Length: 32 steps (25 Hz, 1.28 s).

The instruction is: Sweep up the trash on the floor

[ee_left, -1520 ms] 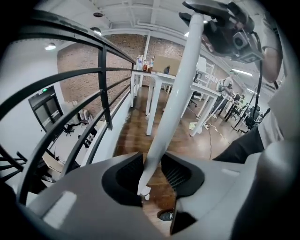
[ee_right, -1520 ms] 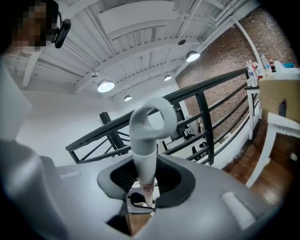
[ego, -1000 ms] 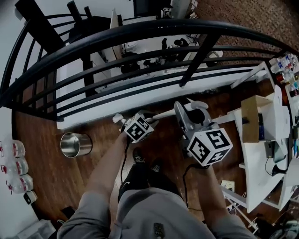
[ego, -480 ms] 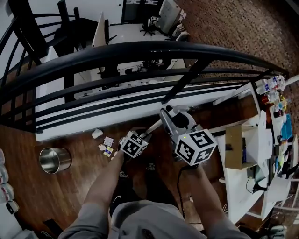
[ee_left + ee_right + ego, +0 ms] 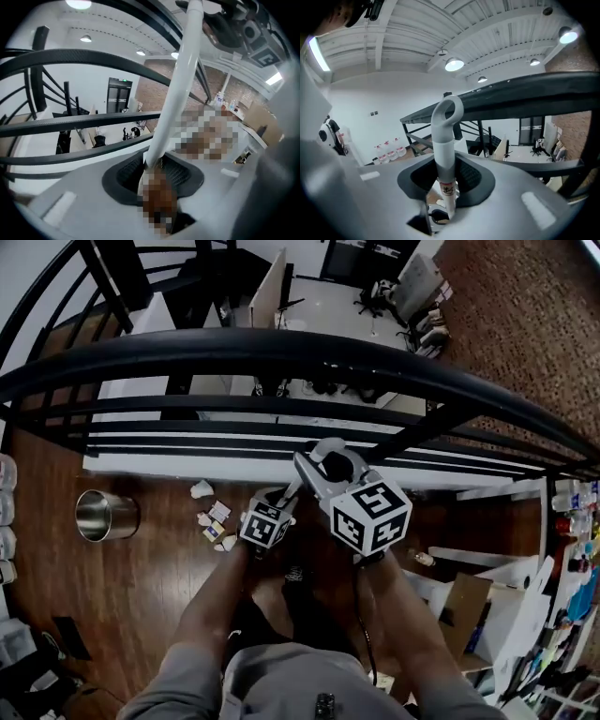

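Note:
A long white handle (image 5: 174,89) passes between the jaws of my left gripper (image 5: 152,169), which is shut on it. It rises towards my right gripper (image 5: 443,183), which is shut on the handle's (image 5: 443,150) looped top end. In the head view both grippers are close together over the wooden floor, the left gripper (image 5: 278,502) beside the right gripper (image 5: 316,463). The trash lies just to their left: a crumpled paper (image 5: 201,489) and several small scraps (image 5: 215,522). The handle's lower end is hidden.
A shiny metal bin (image 5: 106,515) stands on the floor left of the trash. A black railing (image 5: 281,357) curves across in front, over a drop to a lower floor. Water bottles (image 5: 6,521) line the left edge; a cardboard box (image 5: 464,601) lies at the right.
Both grippers have come down and swung left with the handle. The trash scraps have come into the head view, just left of the left gripper.

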Available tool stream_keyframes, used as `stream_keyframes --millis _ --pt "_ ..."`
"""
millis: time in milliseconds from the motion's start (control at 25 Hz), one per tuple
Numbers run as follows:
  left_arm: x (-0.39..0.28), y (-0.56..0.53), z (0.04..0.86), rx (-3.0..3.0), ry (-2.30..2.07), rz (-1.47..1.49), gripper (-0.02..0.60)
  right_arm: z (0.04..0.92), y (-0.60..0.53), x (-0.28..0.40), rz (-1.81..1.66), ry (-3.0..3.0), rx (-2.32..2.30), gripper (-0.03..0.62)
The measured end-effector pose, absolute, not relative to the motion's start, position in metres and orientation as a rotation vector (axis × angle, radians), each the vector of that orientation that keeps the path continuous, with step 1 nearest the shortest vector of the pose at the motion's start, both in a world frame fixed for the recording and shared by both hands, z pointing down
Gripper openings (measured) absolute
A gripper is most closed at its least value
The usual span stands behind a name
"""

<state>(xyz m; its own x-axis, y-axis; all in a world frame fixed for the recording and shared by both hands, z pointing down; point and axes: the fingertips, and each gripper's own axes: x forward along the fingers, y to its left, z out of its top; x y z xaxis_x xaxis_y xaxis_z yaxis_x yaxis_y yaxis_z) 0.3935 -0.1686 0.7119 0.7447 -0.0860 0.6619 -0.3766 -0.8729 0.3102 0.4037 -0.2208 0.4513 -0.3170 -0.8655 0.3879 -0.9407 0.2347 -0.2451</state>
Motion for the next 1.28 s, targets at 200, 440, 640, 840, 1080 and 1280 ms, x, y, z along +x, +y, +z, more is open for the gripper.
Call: stream_keyframes --millis 200,440,640,840,1080,1280 --pt "0.394 -0.182 0.739 2.421 -0.441 0.97 0.13 0.483 -0.242 0.401 0.665 -2.359 1.577 0.09" --pt "0.354 -0.204 0.742 2.338 -0.575 0.922 0.141 0.498 -0.275 0.404 0.718 -2.368 1.54 0.091" --pt "0.323 -0.214 0.71 2.339 -0.646 0.867 0.098 0.508 -0.297 0.411 0.751 -2.35 1.542 0.091" --pt "0.307 -0.212 0.682 2.353 -0.675 0.837 0.075 0.516 -0.328 0.42 0.727 -2.323 1.543 0.091" --pt "0.287 -0.202 0.662 2.323 -0.737 0.798 0.072 0.524 -0.351 0.431 0.712 -2.264 1.576 0.091" --pt "0.268 -0.206 0.649 2.312 -0.799 0.773 0.069 0.529 -0.363 0.438 0.713 -2.229 1.645 0.126"
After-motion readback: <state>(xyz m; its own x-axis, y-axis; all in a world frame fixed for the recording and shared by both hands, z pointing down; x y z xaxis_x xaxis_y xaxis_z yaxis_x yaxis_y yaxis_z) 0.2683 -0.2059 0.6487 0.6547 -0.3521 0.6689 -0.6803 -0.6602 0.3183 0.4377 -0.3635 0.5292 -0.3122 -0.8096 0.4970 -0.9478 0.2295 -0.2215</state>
